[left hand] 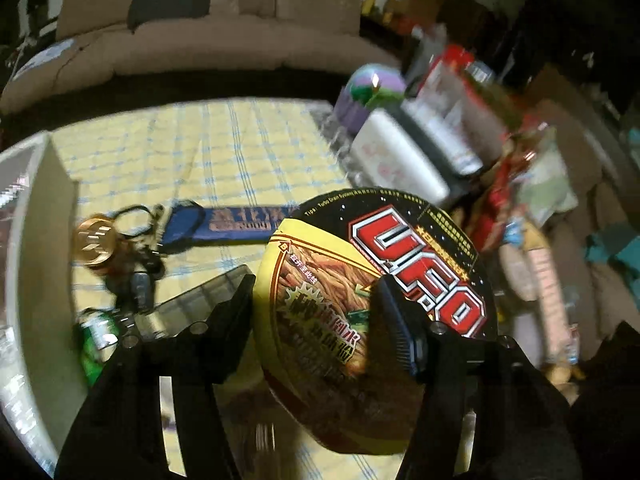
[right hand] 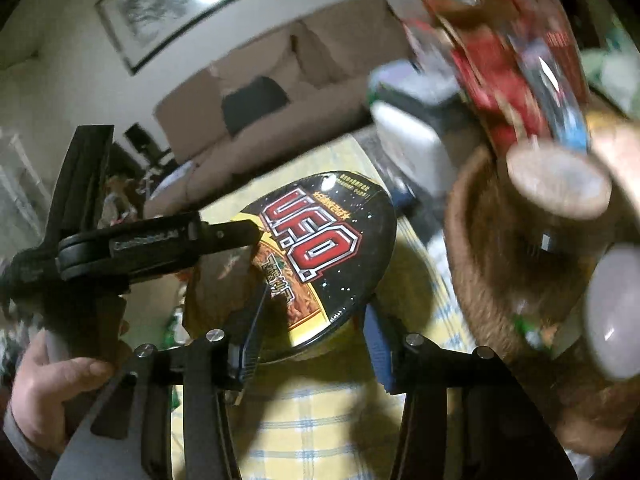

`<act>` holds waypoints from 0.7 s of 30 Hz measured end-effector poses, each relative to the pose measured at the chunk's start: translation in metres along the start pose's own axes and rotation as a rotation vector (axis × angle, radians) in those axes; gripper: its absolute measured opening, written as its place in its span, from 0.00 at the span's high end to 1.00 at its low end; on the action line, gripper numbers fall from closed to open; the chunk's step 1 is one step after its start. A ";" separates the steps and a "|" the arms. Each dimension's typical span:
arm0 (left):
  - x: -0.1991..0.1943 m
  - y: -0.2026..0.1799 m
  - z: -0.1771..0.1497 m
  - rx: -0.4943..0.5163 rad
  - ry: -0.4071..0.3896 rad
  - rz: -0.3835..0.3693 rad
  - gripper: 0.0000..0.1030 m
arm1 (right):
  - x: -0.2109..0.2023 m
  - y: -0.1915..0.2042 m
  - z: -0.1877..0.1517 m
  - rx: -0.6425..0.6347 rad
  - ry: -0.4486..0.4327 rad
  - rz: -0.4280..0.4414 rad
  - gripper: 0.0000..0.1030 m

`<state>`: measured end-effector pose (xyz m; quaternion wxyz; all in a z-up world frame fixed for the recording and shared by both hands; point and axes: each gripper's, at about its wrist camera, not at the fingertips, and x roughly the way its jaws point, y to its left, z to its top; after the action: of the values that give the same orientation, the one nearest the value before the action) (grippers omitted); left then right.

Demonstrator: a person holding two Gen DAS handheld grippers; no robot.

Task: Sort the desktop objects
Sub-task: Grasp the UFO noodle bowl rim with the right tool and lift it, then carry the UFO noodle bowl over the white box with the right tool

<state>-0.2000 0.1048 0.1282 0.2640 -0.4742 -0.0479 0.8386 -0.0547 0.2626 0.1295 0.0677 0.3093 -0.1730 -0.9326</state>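
Note:
A round instant noodle bowl (left hand: 400, 248) with a black, red and yellow "U.F.O." lid hangs tilted above the yellow checked tablecloth (left hand: 224, 152). My left gripper (left hand: 316, 312) is shut on it, one finger on the lid and the other against the yellow underside. In the right wrist view the same bowl (right hand: 332, 240) lies between the fingers of my right gripper (right hand: 316, 328), which is shut on its near rim. There the left gripper's finger (right hand: 228, 236) clamps the bowl's left edge, and a hand (right hand: 52, 376) holds that gripper's handle.
A key bunch with a gold disc (left hand: 96, 240), a blue lanyard (left hand: 240, 224) and a green packet (left hand: 96, 336) lie on the cloth. A white box wall (left hand: 40, 240) stands left, white boxes (left hand: 396, 160) right. A woven basket (right hand: 488, 280) holds round jars. A sofa (left hand: 224, 40) lies behind.

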 end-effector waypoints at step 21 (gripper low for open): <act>-0.296 0.228 -0.079 -0.253 -0.258 0.133 0.32 | 0.014 0.300 -0.024 -0.252 0.143 0.461 0.54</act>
<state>-0.1046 -0.2483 0.2373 0.1381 -0.3942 -0.1548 0.8953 -0.0460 -0.0267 0.2129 0.3282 0.3160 -0.1162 -0.8826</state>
